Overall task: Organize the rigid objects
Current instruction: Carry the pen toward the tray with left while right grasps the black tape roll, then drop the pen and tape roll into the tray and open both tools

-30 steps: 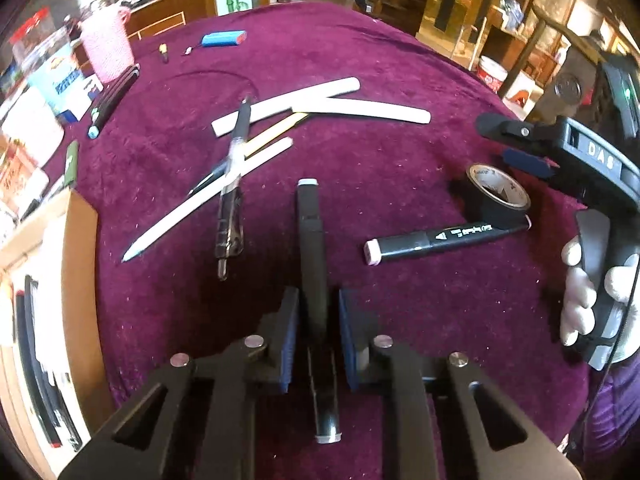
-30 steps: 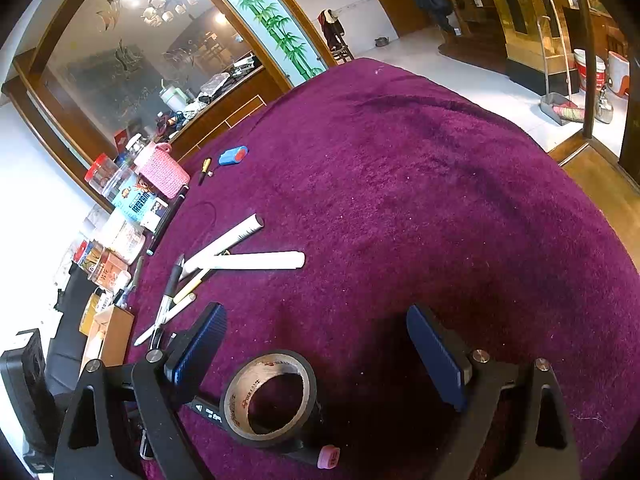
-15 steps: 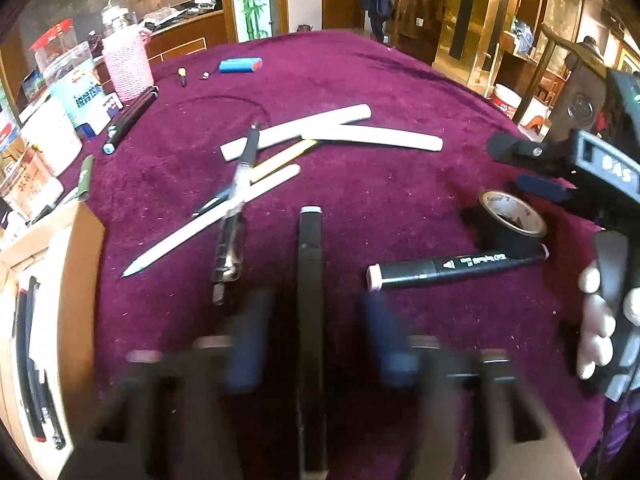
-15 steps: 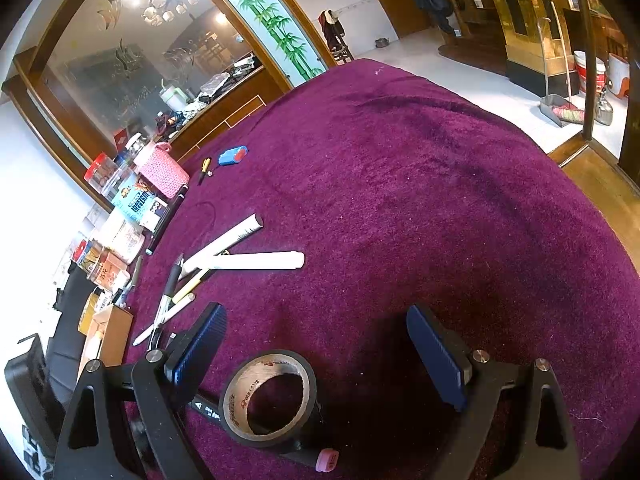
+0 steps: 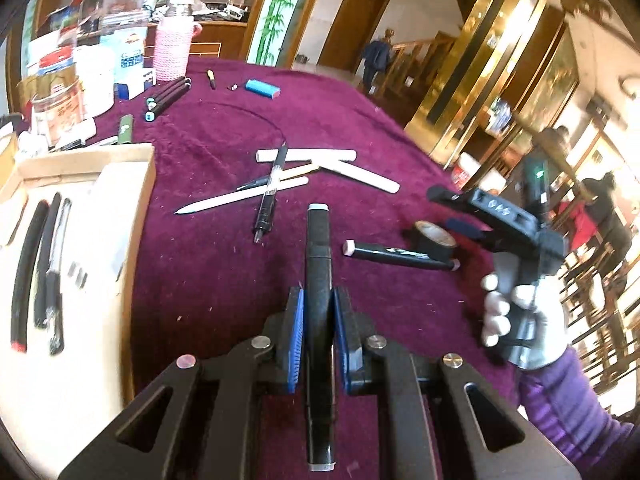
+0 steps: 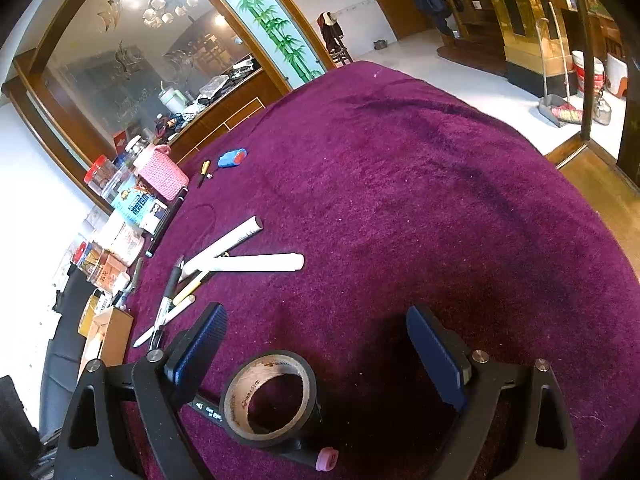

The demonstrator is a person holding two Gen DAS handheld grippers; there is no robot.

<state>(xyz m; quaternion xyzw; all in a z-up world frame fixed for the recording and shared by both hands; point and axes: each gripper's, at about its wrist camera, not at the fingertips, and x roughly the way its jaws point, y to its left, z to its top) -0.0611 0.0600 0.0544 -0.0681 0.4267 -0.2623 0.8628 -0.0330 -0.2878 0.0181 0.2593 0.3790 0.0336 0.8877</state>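
Note:
My left gripper (image 5: 318, 300) is shut on a black marker (image 5: 318, 248), which points forward and hangs above the purple cloth. A black tape roll (image 6: 272, 396) lies on a second black marker with pink caps (image 6: 208, 410). My right gripper (image 6: 316, 328) straddles the roll and its jaws are closing, with the pads clear of it on both sides. In the left wrist view the right gripper (image 5: 446, 210) hovers over the tape roll (image 5: 434, 236) and the pink-capped marker (image 5: 396, 255), held by a gloved hand (image 5: 516, 320).
An open cardboard box (image 5: 140, 200) with black pens inside stands at the left. White tubes (image 5: 306, 155), a white pencil (image 5: 240, 198) and a black pen (image 5: 268, 204) lie crossed mid-table. Jars and a pink holder (image 5: 170, 54) line the far left edge; a blue eraser (image 5: 262, 87) lies beyond.
My left gripper has lifted the black marker off the cloth and swung so the cardboard box fills more of its view. The right gripper's fingers stand slightly closer together over the tape roll.

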